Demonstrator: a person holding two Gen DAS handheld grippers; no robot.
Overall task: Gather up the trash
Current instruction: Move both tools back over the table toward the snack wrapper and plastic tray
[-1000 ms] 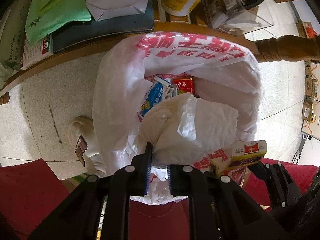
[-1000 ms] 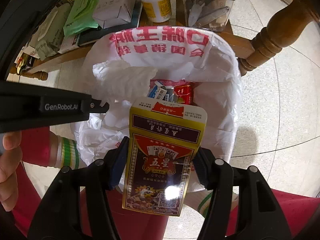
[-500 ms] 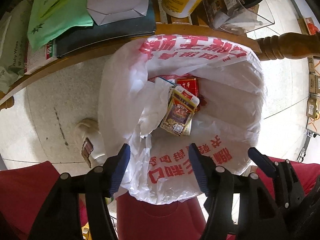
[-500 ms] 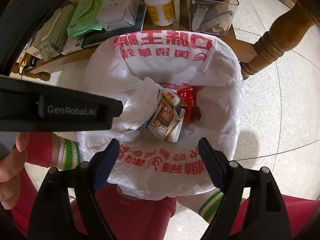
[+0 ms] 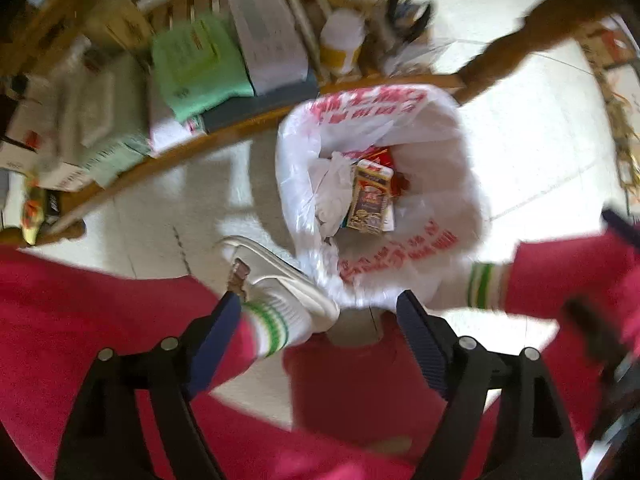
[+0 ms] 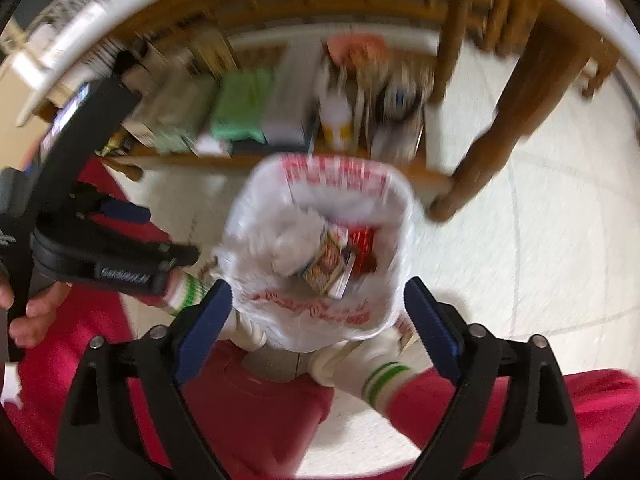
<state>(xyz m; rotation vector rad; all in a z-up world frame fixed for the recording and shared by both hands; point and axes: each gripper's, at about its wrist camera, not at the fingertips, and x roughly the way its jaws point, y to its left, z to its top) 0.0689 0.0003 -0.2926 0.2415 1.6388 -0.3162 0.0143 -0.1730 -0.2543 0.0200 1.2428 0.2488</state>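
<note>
While both views are motion-blurred, the left tongs [image 5: 320, 312] and right tongs [image 6: 318, 300] read as spread wide, gripping nothing. The trash bag [image 5: 452, 184] stands on the tiled floor [image 5: 532, 152], ahead of and below both tongs, roughly equally near each. A card box [image 5: 370, 198] lies inside, long axis running near to far (crumpled white plastic to its left). A cluttered low shelf [image 5: 240, 128] lies beyond; any remaining trash likely sits elsewhere.

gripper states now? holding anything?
Left tongs: open, empty.
Right tongs: open, empty, above the trash bag.
</note>
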